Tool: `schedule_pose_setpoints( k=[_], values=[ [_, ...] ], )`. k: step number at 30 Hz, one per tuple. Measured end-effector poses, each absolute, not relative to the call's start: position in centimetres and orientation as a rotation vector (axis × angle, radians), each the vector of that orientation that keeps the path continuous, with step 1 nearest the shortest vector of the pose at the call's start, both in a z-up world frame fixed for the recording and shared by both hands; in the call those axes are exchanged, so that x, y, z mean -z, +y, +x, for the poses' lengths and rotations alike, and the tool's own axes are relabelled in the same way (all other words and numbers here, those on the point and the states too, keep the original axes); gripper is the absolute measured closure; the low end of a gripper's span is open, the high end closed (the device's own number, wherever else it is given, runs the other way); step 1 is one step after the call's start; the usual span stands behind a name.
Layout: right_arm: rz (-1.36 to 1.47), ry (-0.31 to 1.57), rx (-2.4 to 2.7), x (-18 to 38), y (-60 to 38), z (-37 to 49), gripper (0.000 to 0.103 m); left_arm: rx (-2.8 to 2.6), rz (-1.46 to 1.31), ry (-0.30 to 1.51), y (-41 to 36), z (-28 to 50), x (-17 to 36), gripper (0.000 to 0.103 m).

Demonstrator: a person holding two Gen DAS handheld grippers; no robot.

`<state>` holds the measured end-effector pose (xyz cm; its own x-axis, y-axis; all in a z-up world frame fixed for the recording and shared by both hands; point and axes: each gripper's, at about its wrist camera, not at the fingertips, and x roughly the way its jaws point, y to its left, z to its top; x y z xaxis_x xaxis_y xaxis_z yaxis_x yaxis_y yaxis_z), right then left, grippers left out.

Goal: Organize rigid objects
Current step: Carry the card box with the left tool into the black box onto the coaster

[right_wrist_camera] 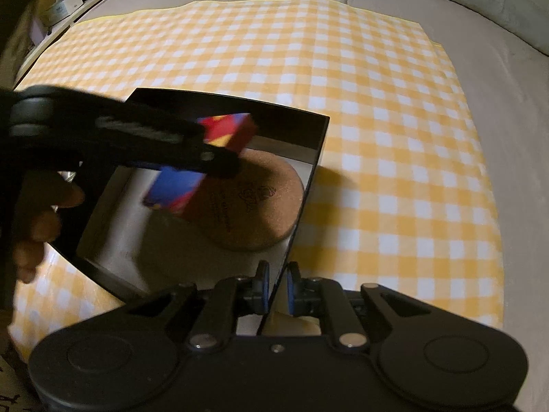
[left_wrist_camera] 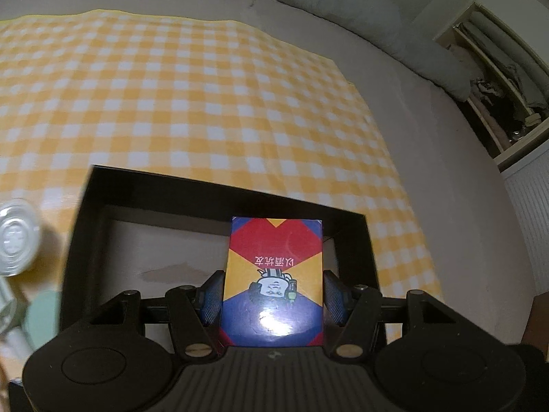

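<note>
My left gripper (left_wrist_camera: 272,292) is shut on a red, yellow and blue card box (left_wrist_camera: 272,281) and holds it above the open black box (left_wrist_camera: 219,185). In the right wrist view the card box (right_wrist_camera: 192,168) hangs tilted over a round cork coaster (right_wrist_camera: 260,202) that lies inside the black box (right_wrist_camera: 310,171). The left gripper (right_wrist_camera: 212,158) reaches in from the left there. My right gripper (right_wrist_camera: 278,288) is shut on the near right wall of the black box, one pad on each side of the wall.
The black box sits on a yellow-and-white checked cloth (left_wrist_camera: 178,96) spread over a grey bed. A white round lid (left_wrist_camera: 15,240) and pale green items (left_wrist_camera: 41,316) lie at the left. Grey bedding (left_wrist_camera: 377,34) borders the far side, with a shelf (left_wrist_camera: 497,79) at the right.
</note>
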<state>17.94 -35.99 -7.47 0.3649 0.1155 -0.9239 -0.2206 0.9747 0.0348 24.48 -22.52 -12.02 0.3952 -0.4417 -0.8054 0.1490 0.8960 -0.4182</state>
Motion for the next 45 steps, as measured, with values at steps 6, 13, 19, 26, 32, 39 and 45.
schedule_pose_setpoints(
  k=[6,13,19,26,32,39,45],
  values=[
    [-0.087,1.175,-0.229,7.4,-36.1,17.6,0.091,0.396,-0.333,1.107,-24.2,25.3,13.3,0.040],
    [-0.074,1.174,-0.237,7.5,-36.5,17.8,0.091,0.431,-0.327,1.080,-24.7,25.5,13.6,0.022],
    [-0.079,1.177,-0.226,7.6,-36.1,17.8,0.091,0.438,-0.289,1.086,-24.3,25.6,13.0,0.014],
    [-0.060,1.177,-0.212,7.6,-36.2,17.8,0.092,0.459,-0.225,1.079,-23.5,24.1,11.7,0.007],
    [-0.068,1.167,-0.185,7.6,-35.8,17.6,0.093,0.464,-0.179,1.057,-22.0,22.5,10.1,0.004],
    [-0.040,1.157,-0.158,7.6,-35.9,17.4,0.093,0.480,-0.137,1.018,-19.7,20.4,8.0,0.002],
    [-0.026,1.157,-0.140,7.5,-36.2,17.5,0.094,0.484,-0.103,1.007,-17.4,18.7,7.0,0.002]
  ],
)
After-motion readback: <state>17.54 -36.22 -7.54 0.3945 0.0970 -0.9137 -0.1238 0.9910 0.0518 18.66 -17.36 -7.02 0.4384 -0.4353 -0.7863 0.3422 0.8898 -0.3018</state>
